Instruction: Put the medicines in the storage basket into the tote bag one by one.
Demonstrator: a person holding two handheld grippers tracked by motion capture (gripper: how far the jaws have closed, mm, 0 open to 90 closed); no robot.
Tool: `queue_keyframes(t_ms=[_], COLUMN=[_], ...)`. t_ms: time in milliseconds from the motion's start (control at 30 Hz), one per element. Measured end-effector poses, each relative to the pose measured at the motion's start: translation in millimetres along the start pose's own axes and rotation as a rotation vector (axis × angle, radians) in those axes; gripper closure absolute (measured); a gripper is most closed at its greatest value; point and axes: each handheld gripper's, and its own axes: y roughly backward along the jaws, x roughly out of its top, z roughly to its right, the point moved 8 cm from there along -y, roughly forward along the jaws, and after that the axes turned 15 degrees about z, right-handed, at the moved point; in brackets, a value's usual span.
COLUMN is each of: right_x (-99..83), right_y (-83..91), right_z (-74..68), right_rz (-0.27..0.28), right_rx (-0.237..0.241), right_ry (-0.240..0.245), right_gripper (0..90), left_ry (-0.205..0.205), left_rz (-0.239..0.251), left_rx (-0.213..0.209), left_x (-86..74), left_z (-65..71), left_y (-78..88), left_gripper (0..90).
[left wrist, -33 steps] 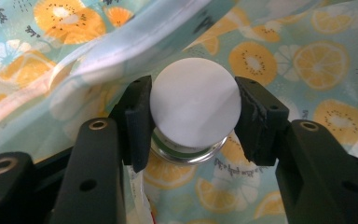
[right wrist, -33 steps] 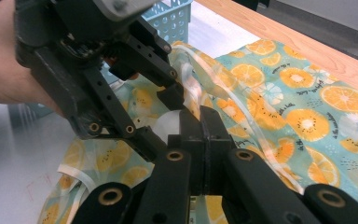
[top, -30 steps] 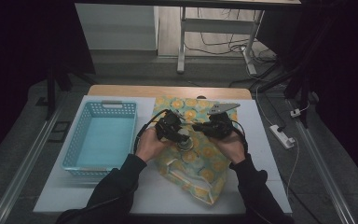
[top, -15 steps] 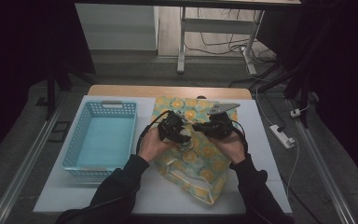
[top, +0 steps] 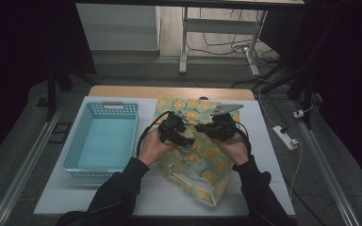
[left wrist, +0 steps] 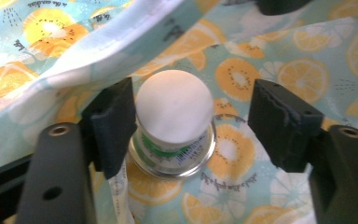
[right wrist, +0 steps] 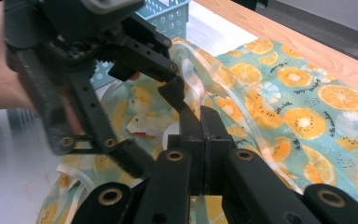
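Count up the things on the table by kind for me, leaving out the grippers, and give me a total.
Fruit-print bag: 1
Small bottle with white cap: 1
Blue basket: 1
Total: 3

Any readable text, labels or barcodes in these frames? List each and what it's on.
None can be read in full.
Small white-capped bottle with a green and white label: a barcode and fine print, too blurred to read.
Fruit-print plastic bag, teal with orange slices: short dark script beside the fruit pictures, too small to read.
White tabletop: faint red marks near the bag's edge, not legible.
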Motion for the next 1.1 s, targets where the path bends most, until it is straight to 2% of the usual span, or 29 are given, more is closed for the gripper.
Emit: queue_keyframes(t_ms=[200,500,667,867,1100], right_x=[-0.3,-0.6,-0.8,0.2,0.9], right_y=[-0.5,-1.2,-1.5,-0.9,0.1], right_z=[-0.5,-1.0,-1.6,-2.3,-2.8], right_rz=[-0.002,-0.003,-0.004,-0.001,0.001], right_rx=[0.002,0.004,0.004,0.005,0.006], right_ry=[0.0,0.002,0.002,0.004,0.007], right_gripper=[90.0,90.0,90.0,90.0,90.0], left_ry=[0.007,0.048,0.04,0.036,0.003], left_rz=[0.01,0.046,0.059,0.074,0.066], left_rx=[-0.018,-0.061,-0.081,-0.118,-0.114], left_x=[-3.1,-8.9,-12.9,-17.1,-26.3], left_z=[6.1,12.3,17.2,26.0,32.9], left_y=[8.2,19.9,27.2,35.7,40.3], left_gripper=[22.6,13.1,5.3,2.0,0.0])
